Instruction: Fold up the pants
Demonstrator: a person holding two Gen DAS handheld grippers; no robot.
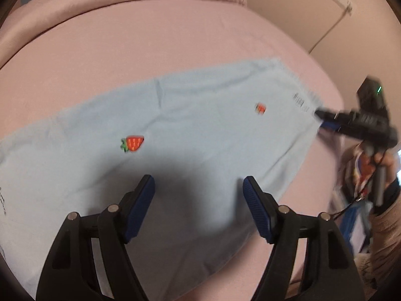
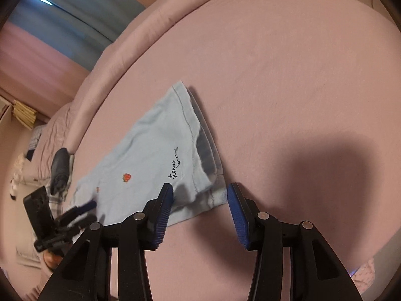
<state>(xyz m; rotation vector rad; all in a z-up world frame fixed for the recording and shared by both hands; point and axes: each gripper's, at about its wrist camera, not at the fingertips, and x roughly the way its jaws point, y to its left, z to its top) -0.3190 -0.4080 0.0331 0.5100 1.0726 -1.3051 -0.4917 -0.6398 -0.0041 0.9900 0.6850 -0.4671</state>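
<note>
while the light blue pants [image 1: 190, 115] lie flat on the pink bed [image 1: 150, 37], the left gripper [image 1: 198, 184] and right gripper [image 2: 200, 190] hover above them, spread apart, holding nothing. next, each must pinch an edge to fold.

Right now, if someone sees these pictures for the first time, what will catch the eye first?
Most striking are the light blue cotton pants, spread flat in the middle of the pink bed sheet. Two small red strawberry patches stand out on the fabric, with black handwritten lettering near the waistband. The left tool hovers open above the pants, and the right tool stands open at the waistband corner.
</note>
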